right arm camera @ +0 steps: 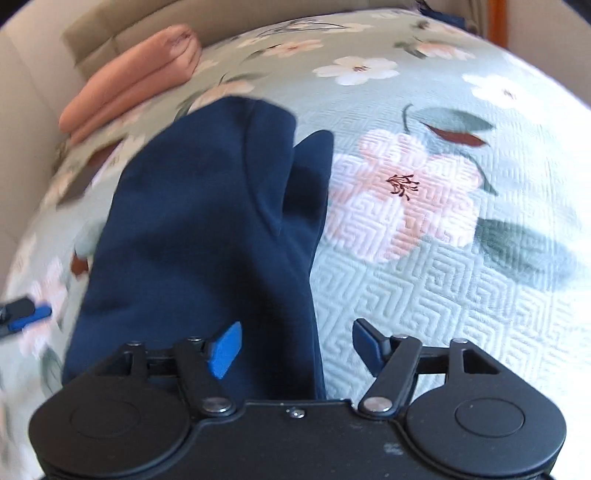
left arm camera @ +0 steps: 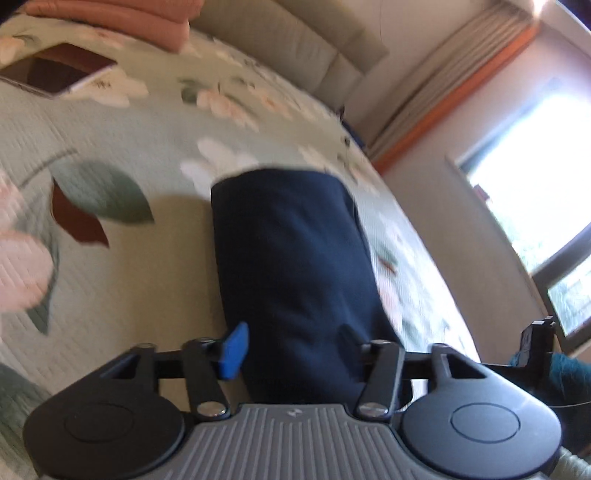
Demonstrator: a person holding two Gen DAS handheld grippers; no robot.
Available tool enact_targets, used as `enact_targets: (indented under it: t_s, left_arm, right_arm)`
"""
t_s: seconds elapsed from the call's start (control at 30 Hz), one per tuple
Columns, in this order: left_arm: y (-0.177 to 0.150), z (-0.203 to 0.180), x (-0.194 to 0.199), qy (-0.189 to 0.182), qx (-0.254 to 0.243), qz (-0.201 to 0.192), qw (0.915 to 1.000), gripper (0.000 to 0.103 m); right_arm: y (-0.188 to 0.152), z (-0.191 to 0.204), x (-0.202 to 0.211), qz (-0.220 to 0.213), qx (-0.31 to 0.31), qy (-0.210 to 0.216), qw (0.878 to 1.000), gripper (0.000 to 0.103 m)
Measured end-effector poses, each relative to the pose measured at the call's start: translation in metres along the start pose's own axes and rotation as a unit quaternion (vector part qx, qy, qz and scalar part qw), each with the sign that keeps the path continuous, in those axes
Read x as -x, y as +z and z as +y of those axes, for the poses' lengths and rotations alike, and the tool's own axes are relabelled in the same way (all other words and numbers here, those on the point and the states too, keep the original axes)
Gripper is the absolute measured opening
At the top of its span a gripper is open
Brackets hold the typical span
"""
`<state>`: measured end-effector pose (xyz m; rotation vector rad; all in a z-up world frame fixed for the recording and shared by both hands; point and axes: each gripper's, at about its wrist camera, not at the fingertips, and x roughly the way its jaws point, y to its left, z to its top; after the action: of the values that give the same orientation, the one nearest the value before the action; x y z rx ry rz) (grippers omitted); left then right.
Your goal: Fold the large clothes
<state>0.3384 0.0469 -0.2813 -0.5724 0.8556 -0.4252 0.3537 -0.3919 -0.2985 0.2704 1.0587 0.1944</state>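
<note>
At 9 o'clock in the left wrist view the floral bed (left arm camera: 110, 295) lies bare, its quilted cover giving a flat place to fold on. Up at 11 o'clock a phone (left arm camera: 62, 72) rests on the cover, and past it a folded pink stack (left arm camera: 147, 22) sits near the headboard, probably set aside as finished work. In the middle the navy garment (left arm camera: 291, 266) lies as a narrow folded strip running toward 12 o'clock, its near end between the fingers of the left tongs (left arm camera: 291, 350). Those tongs stand wide, with cloth between them but not pinched. Toward 2 o'clock are curtains and a bright window, clear of the work.

In the right wrist view the pink stack (right arm camera: 133, 77) sits at 10 o'clock. The garment (right arm camera: 207, 229) fills the centre-left, folded lengthwise with a second flap showing along its right edge toward 1 o'clock. The right tongs (right arm camera: 295, 349) are also wide, the left finger over cloth and the right finger over bare bed (right arm camera: 461, 277); they hold nothing. At 9 o'clock the tip of the other tongs shows. Nothing blocks the next fold; the phone and stack look far enough off.
</note>
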Motion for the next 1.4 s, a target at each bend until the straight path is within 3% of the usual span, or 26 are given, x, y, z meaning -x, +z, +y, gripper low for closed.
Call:
enact_targets:
  t_s: [0.07,0.3,0.63,0.87,1.27,1.33,1.4]
  left_arm:
    - [0.005,0.003,-0.006,-0.001,0.02,-0.003,0.9998,0.097]
    - [0.01,0.005,-0.074,-0.012,0.036,0.05,0.998,0.093]
    - [0.01,0.025,-0.113,-0.015,0.063,0.068,0.9956,0.094]
    - [0.002,0.041,-0.131,-0.045,0.105,0.074,0.9907,0.096]
    - [-0.004,0.037,-0.147,-0.051,0.103,0.069,0.991,0.101]
    - [-0.004,0.034,-0.15,-0.051,0.101,0.066,0.9914,0.1]
    - [-0.002,0.032,-0.149,-0.046,0.102,0.061,0.9918,0.094]
  right_arm:
    - [0.007,-0.009,-0.015,0.009,-0.031,0.037,0.999,0.081]
    - [0.019,-0.035,-0.063,0.043,-0.077,0.095,0.992,0.082]
    - [0.028,-0.042,-0.081,0.03,-0.056,0.141,0.988,0.103]
    - [0.034,-0.035,-0.09,0.028,-0.017,0.148,0.988,0.103]
    - [0.032,-0.018,-0.098,0.016,-0.005,0.174,0.985,0.103]
    - [0.032,-0.014,-0.1,0.013,-0.008,0.176,0.984,0.103]
    - [0.031,-0.012,-0.099,0.011,-0.009,0.177,0.984,0.099]
